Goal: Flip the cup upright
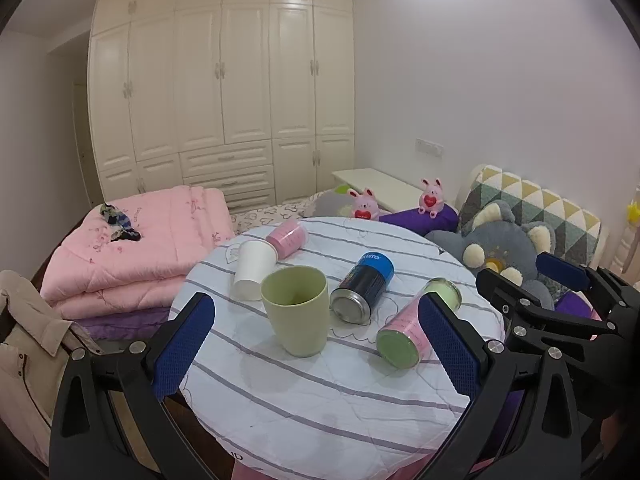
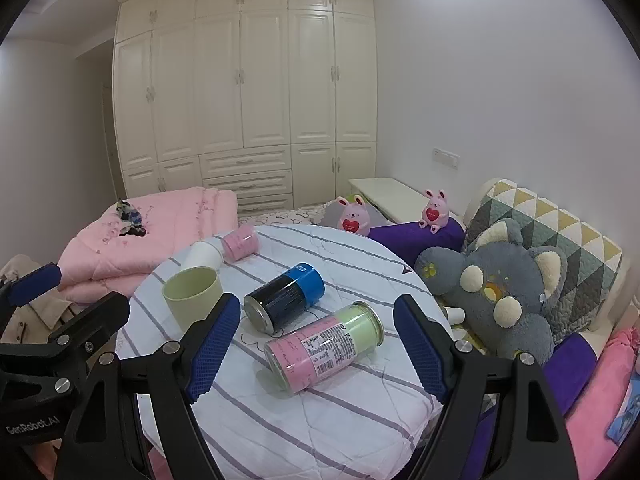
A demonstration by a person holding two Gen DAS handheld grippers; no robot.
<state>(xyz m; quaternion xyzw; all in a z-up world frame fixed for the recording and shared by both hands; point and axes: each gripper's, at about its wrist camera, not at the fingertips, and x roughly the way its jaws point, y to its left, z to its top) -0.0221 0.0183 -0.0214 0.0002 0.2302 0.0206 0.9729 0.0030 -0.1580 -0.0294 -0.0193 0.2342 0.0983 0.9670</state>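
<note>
A pale green cup [image 1: 296,310] stands upright on the round striped table [image 1: 320,408]; it also shows in the right wrist view [image 2: 191,294]. A white paper cup [image 1: 253,269] lies on its side behind it, seen too in the right wrist view [image 2: 203,255]. My left gripper [image 1: 316,344] is open and empty, its jaws wide apart just in front of the green cup. My right gripper [image 2: 316,346] is open and empty, its jaws either side of a pink and green jar [image 2: 326,346] without touching it.
A blue and black can [image 1: 362,288] and a pink jar [image 1: 287,237] lie on the table, with the pink and green jar [image 1: 416,326] at the right. A folded pink quilt [image 1: 140,248] is left, plush toys [image 1: 500,252] right, a wardrobe [image 1: 224,92] behind.
</note>
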